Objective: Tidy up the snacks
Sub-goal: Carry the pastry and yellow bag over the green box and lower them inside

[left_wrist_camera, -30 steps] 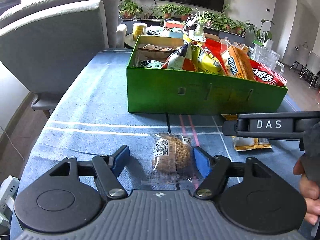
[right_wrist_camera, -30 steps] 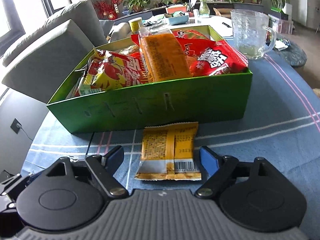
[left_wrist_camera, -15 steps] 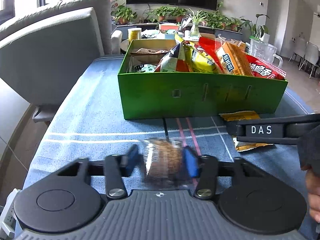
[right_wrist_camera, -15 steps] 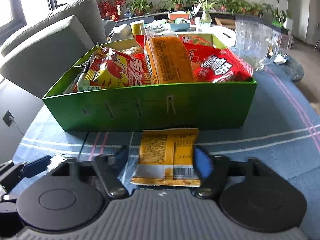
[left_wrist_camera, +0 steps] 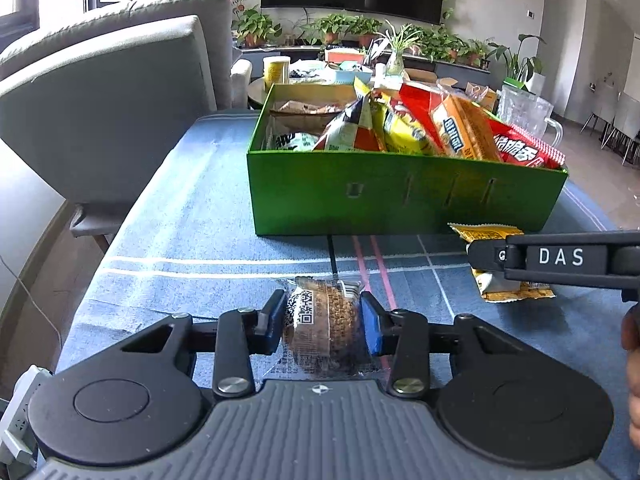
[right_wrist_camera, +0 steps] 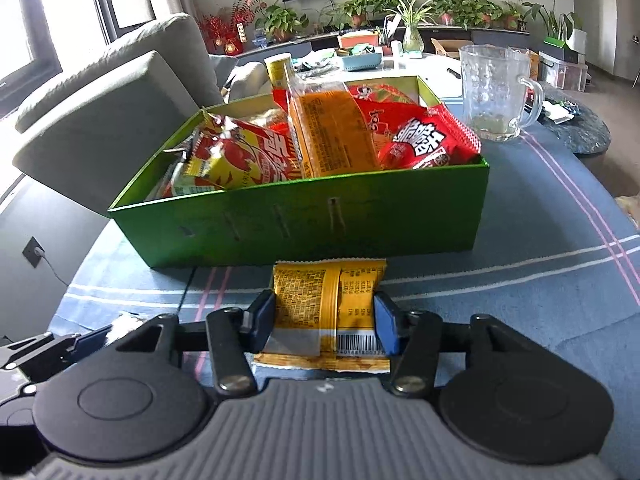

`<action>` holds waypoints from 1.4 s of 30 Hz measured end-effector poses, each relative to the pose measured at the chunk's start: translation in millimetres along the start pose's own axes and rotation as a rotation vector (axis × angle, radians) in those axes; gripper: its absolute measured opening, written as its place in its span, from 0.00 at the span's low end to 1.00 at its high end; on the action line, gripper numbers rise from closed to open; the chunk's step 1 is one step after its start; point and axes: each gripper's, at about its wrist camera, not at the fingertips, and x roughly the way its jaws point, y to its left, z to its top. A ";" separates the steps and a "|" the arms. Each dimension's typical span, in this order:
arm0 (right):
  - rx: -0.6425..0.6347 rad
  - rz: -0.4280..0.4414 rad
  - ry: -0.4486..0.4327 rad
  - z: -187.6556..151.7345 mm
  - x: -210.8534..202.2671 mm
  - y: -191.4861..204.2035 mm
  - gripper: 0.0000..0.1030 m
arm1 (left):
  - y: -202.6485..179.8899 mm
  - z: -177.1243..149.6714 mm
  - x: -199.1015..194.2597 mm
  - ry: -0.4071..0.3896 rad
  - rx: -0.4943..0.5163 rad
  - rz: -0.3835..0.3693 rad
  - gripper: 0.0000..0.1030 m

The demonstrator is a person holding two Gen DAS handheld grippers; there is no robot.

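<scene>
Slippage is your first worry: your left gripper [left_wrist_camera: 323,322] has its blue pads pressed against both sides of the brown cake in a clear wrapper [left_wrist_camera: 323,320], and that slick, loose film could slide or let the soft cake squash if you squeeze harder or lift fast. Your right gripper [right_wrist_camera: 325,322] is clamped across the yellow snack packet [right_wrist_camera: 329,312], a flat, crinkly pouch with a barcode at its near end; held only across the middle, it may droop or fold and catch the wall ahead. Both snacks lie between the fingers, just in front of each gripper's body, on the blue striped tablecloth [left_wrist_camera: 192,240]. Straight ahead of both grippers stands the green box [right_wrist_camera: 320,220], its near wall right beyond the yellow packet's far edge. The box is already crowded with upright bags, red and orange ones leaning toward its right end, so a careless drop could tip them or leave a new packet perched on top; the freer room looks to be at its left end. Beyond the box, to your right, a glass pitcher [right_wrist_camera: 496,92] stands clear.
</scene>
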 end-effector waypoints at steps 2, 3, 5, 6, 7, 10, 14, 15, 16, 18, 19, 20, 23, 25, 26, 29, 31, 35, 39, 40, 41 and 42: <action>0.003 0.010 -0.007 0.8 -4.0 0.2 0.82 | -0.8 0.8 -4.8 -0.010 -0.001 -0.002 0.35; 0.004 0.014 -0.011 0.6 -6.6 0.1 0.82 | -1.7 1.2 -7.8 -0.017 -0.001 -0.004 0.35; 0.007 0.022 -0.019 0.2 -11.8 -0.2 0.82 | -3.2 1.8 -14.0 -0.032 -0.001 -0.005 0.35; 0.007 0.025 -0.023 -0.1 -14.6 -0.7 0.82 | -4.6 2.4 -16.8 -0.038 0.001 -0.005 0.35; 0.009 0.028 -0.028 -0.1 -17.2 -0.9 0.82 | -6.0 2.9 -20.0 -0.045 0.003 -0.007 0.35; 0.016 0.038 -0.042 -0.5 -25.1 -2.9 0.82 | -10.0 4.3 -29.1 -0.067 0.008 -0.010 0.35; 0.026 0.051 -0.066 -1.3 -36.2 -6.7 0.82 | -15.2 7.1 -41.6 -0.099 0.014 -0.021 0.35; 0.028 0.056 -0.073 -1.5 -39.0 -7.9 0.82 | -15.9 7.6 -43.6 -0.104 0.014 -0.023 0.35; 0.031 0.062 -0.078 -1.3 -41.4 -8.9 0.82 | -16.8 8.2 -45.5 -0.108 0.014 -0.026 0.35; 0.035 0.076 -0.088 -0.9 -46.0 -11.1 0.82 | -19.3 8.9 -48.2 -0.113 0.016 -0.025 0.35; 0.036 0.082 -0.093 -0.8 -48.3 -12.2 0.82 | -20.5 9.3 -48.9 -0.114 0.016 -0.023 0.35; 0.036 0.088 -0.097 -0.7 -50.3 -13.1 0.82 | -22.2 9.6 -49.5 -0.114 0.017 -0.021 0.35; 0.038 0.100 -0.111 0.2 -54.8 -15.7 0.82 | -24.4 10.1 -49.8 -0.108 0.012 -0.023 0.35; 0.038 0.107 -0.119 1.5 -57.4 -17.6 0.82 | -25.0 12.4 -49.8 -0.105 0.007 -0.027 0.35; 0.037 0.111 -0.123 2.5 -58.3 -18.4 0.82 | -25.5 13.9 -50.2 -0.107 0.005 -0.027 0.35; 0.035 0.122 -0.132 6.3 -59.3 -19.5 0.82 | -26.1 18.4 -51.2 -0.115 0.007 -0.020 0.35; 0.031 0.128 -0.138 9.3 -59.4 -19.6 0.82 | -26.3 22.6 -50.9 -0.118 0.011 -0.014 0.35; 0.017 0.132 -0.150 14.7 -58.4 -17.6 0.82 | -26.0 29.6 -49.9 -0.119 0.010 -0.006 0.35; 0.006 0.135 -0.155 18.1 -57.1 -16.0 0.82 | -25.8 35.4 -48.0 -0.124 0.013 -0.002 0.35; 0.006 0.137 -0.156 18.5 -57.7 -16.0 0.82 | -25.9 37.6 -46.8 -0.124 0.015 -0.002 0.35; 0.005 0.138 -0.157 19.9 -57.2 -16.2 0.82 | -25.3 39.6 -45.3 -0.125 0.015 -0.002 0.35; 0.004 0.139 -0.158 21.2 -56.9 -16.6 0.82 | -25.6 41.8 -44.3 -0.126 0.015 -0.003 0.35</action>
